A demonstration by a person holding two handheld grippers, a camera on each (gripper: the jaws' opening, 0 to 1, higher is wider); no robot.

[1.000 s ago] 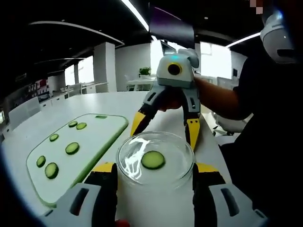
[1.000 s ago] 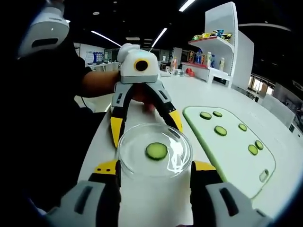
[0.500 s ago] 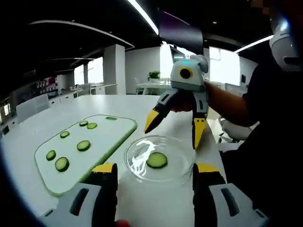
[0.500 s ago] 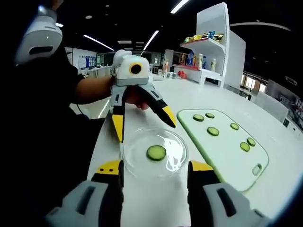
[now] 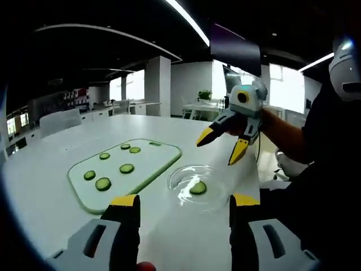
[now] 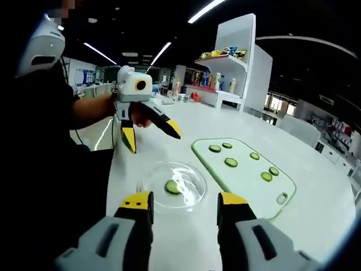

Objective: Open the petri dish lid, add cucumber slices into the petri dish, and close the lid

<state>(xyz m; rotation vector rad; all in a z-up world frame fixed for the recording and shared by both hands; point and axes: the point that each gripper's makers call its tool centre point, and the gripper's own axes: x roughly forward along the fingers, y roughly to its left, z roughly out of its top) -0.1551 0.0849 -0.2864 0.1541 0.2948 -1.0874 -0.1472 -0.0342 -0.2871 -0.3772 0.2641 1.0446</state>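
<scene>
A clear petri dish (image 5: 201, 187) (image 6: 172, 185) rests on the white table with its lid on and one cucumber slice (image 5: 198, 188) (image 6: 172, 187) inside. Several more slices (image 5: 103, 183) (image 6: 230, 162) lie on a pale green cutting board (image 5: 149, 167) (image 6: 248, 183). My left gripper (image 5: 181, 202) is open, its yellow-tipped jaws short of the dish and apart from it. My right gripper (image 6: 184, 200) is open too, just short of the dish on the opposite side. Each gripper appears across the dish in the other's view, raised above the table: the right gripper (image 5: 223, 148) and the left gripper (image 6: 152, 137).
A person in dark clothes stands at the table's edge, an arm (image 5: 287, 135) reaching over it. White shelving with bottles (image 6: 237, 73) stands beyond the table. Bare white tabletop (image 5: 45, 186) lies around the board.
Both grippers have pulled back and risen away from the dish, which earlier sat between their jaw tips. The dish and cutting board now look smaller and farther off.
</scene>
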